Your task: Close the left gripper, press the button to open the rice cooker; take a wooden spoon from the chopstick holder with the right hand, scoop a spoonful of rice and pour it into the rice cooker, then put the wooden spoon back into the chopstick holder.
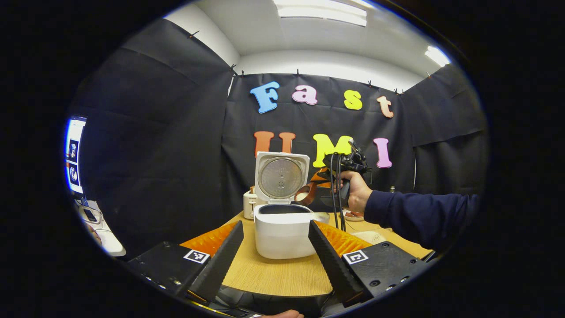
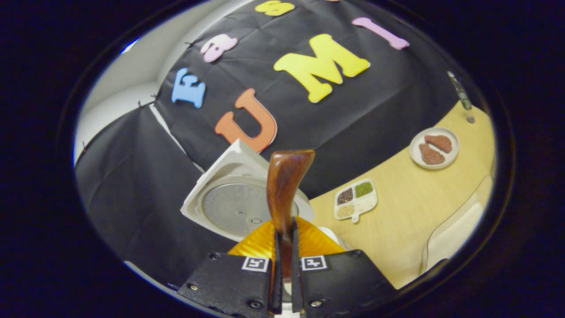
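Note:
The white rice cooker point(image 1: 282, 234) stands on the wooden table with its lid point(image 1: 280, 176) raised upright. My left gripper point(image 1: 276, 227) is open, low over the table, its fingers on either side of the cooker and apart from it. A hand holds my right gripper point(image 1: 318, 187) above the cooker's right rim. That gripper is shut on the wooden spoon point(image 1: 303, 193), whose bowl hangs over the pot and looks pale inside. In the right gripper view the spoon point(image 2: 284, 185) rises from my right gripper point(image 2: 284, 234) in front of the lid point(image 2: 234, 203).
A white holder point(image 1: 249, 203) stands behind the cooker on the left. A divided dish of grains point(image 2: 355, 199) and a plate with brown pieces point(image 2: 434, 148) lie on the table point(image 2: 410, 221). A pale container point(image 2: 454, 234) sits near the right edge. A screen point(image 1: 74, 154) glows at far left.

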A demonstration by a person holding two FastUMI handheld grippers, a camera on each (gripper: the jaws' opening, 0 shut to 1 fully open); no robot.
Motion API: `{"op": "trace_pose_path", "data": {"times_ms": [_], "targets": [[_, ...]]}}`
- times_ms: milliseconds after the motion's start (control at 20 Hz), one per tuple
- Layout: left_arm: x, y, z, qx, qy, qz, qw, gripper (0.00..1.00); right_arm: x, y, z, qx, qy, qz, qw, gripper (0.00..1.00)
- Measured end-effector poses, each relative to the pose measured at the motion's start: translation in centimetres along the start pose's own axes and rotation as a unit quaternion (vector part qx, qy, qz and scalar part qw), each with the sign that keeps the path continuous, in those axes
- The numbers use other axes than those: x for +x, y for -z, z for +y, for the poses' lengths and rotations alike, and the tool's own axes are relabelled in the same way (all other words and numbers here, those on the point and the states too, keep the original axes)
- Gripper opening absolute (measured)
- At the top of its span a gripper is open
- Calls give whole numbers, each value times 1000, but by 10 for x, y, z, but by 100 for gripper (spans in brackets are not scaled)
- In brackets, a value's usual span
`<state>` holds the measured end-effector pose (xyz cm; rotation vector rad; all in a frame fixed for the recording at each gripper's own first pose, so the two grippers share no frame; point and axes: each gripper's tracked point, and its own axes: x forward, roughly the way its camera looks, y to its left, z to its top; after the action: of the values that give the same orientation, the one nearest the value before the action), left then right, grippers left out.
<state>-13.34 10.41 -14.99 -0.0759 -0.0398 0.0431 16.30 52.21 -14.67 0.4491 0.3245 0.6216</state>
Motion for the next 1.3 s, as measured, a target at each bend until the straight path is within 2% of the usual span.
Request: {"op": "trace_pose_path", "data": {"times_ms": [100, 200, 400, 450, 600, 650, 700, 850, 1150, 1300], "targets": [[-2, 4, -1, 1, 1, 3, 1000, 94, -2, -3, 7, -79, 15, -28, 996, 13], [-1, 5, 1, -1, -2, 6, 1000, 94, -2, -6, 11, -155, 32, -54, 986, 13], [0, 10, 5, -11, -6, 10, 1000, 94, 0, 5, 32, -242, 28, -70, 967, 13], [1, 11, 7, -14, -7, 13, 1000, 94, -4, 5, 37, -273, 33, -84, 958, 13], [3, 17, 11, -18, -12, 17, 1000, 94, -20, -6, 58, -377, 46, -148, 913, 13], [5, 18, 12, -18, -14, 18, 1000, 94, -22, -5, 62, -399, 48, -156, 902, 13], [7, 20, 13, -16, -18, 19, 1000, 94, -21, 3, 64, -409, 41, -155, 898, 13], [11, 27, 9, -17, -16, 29, 999, 94, -24, 6, 70, -415, 33, -156, 896, 13], [10, 22, 0, -15, -8, 16, 1000, 94, -38, -8, 57, -424, 41, -166, 890, 13], [17, 23, -16, -14, -2, 18, 1000, 94, -58, -23, 41, -415, 49, -172, 892, 13]]}}
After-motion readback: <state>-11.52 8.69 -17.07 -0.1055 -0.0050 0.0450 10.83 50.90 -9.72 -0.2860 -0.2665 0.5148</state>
